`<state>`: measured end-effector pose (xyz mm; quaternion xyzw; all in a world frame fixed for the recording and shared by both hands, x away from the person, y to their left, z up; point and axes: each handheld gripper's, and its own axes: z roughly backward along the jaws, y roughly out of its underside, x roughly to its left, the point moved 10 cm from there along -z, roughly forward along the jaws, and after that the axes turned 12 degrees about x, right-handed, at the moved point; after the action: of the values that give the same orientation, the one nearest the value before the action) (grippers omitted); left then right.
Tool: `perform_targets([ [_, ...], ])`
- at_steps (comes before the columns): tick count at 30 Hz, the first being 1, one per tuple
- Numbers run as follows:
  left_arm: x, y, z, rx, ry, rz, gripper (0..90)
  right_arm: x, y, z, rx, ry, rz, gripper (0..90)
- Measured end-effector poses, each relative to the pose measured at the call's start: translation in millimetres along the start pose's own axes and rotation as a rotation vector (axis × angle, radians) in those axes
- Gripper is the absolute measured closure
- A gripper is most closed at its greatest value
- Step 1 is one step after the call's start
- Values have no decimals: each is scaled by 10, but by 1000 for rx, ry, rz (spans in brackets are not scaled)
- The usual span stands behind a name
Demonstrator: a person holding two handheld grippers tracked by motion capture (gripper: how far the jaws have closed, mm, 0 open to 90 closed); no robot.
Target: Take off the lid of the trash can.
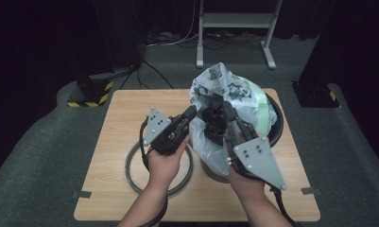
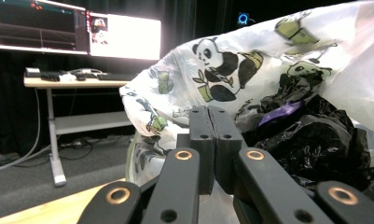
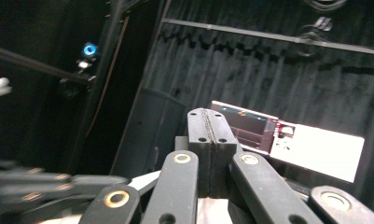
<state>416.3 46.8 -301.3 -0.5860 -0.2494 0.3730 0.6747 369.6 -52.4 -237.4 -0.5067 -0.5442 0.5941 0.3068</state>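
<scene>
A white plastic bag (image 1: 244, 90) printed with pandas, with a green stripe, stands open at the table's right. Crumpled black plastic (image 1: 214, 120) fills its mouth. My left gripper (image 1: 192, 112) is shut, its tip against the bag's left edge. In the left gripper view the closed jaws (image 2: 215, 112) point at the panda bag (image 2: 222, 70), with the black plastic (image 2: 315, 140) and a purple scrap (image 2: 280, 113) just to the right. My right gripper (image 1: 226, 108) is shut too, its tip over the black plastic. In its own view the right gripper (image 3: 207, 114) points up at dark curtains.
The bag sits in a black round bin (image 1: 278, 118) on the wooden table (image 1: 121, 113). A grey ring (image 1: 133, 165) lies on the table under my left hand. A desk with lit monitors (image 2: 72, 81) stands farther off, and a monitor (image 3: 315, 149) shows beyond the right jaws.
</scene>
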Motion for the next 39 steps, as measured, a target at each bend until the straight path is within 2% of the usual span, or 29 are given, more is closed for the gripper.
perform_targets([
  [3,-1,9,-2,3,9,6,884,182,71,7,9,-27,27,900],
  [6,10,-10,13,1,25,34,868,352,163,-6,29,-72,38,900],
  [11,30,-35,55,-4,36,46,855,603,384,-8,68,-127,55,900],
  [15,71,-37,77,1,44,70,855,698,533,-24,99,-149,58,900],
  [22,11,-34,75,16,69,53,839,746,722,-64,133,-155,62,900],
  [24,18,-36,77,32,56,56,811,743,727,-53,125,-151,65,900],
  [26,45,-80,110,25,57,99,755,744,733,-50,124,-154,64,900],
  [29,56,-159,175,5,58,108,638,747,747,-47,126,-160,64,900],
  [31,86,-175,190,21,39,102,489,752,751,-40,127,-165,60,900],
  [32,135,-157,169,51,22,122,432,752,751,-39,127,-166,60,900],
  [33,168,-139,157,63,27,137,360,753,752,-38,127,-169,61,900],
  [35,248,-70,105,77,70,202,319,751,756,-39,128,-172,67,900],
  [37,279,7,30,111,90,217,281,755,759,-35,129,-176,67,900],
  [39,254,70,-43,144,119,227,275,767,767,-33,131,-180,73,900],
])
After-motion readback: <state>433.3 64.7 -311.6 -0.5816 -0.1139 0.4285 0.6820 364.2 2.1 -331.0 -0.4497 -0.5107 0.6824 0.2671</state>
